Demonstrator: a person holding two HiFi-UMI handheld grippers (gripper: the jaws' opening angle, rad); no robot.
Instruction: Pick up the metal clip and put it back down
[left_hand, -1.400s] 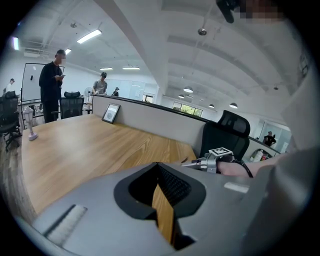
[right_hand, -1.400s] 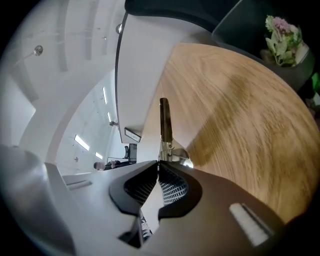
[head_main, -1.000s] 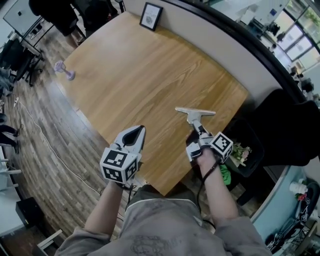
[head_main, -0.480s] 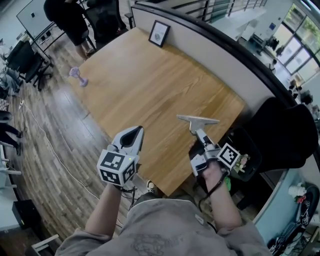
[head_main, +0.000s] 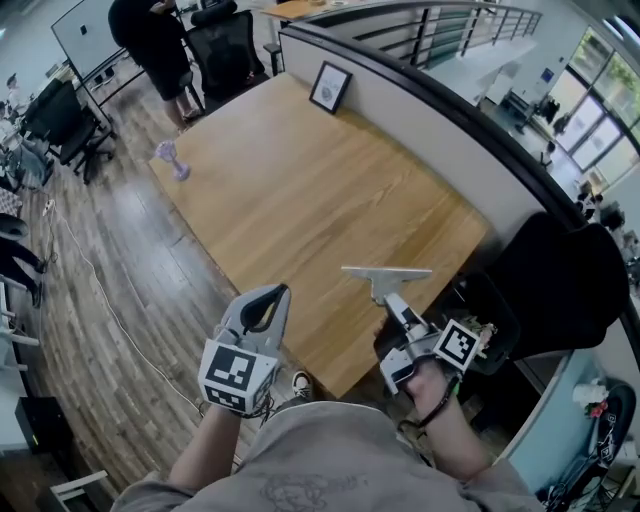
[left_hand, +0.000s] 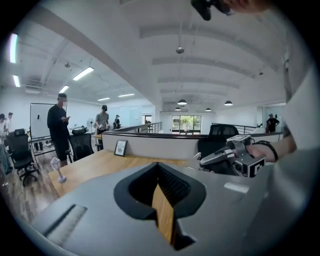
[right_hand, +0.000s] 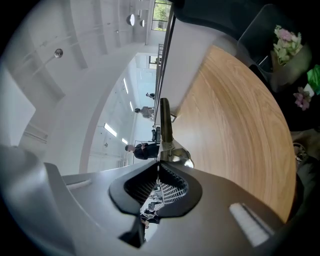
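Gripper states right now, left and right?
Left gripper: closed, empty.
Right gripper: closed on the silver T-shaped metal clip.

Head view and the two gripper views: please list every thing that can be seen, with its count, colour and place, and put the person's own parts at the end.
table: one, light wood, middle of the head view
metal clip: one, silver, T-shaped, held above the table's near corner
picture frame: one, black, upright at the table's far edge
partition: one, grey, along the table's far side
small stand-like thing: one, purple, on the floor left of the table
office chairs: several, black, beyond and left of the table
standing person: one, dark clothes, beyond the table
flowers: one bunch, pink and white, right of the table
left gripper: one, grey, shut, empty
right gripper: one, grey, shut on the metal clip
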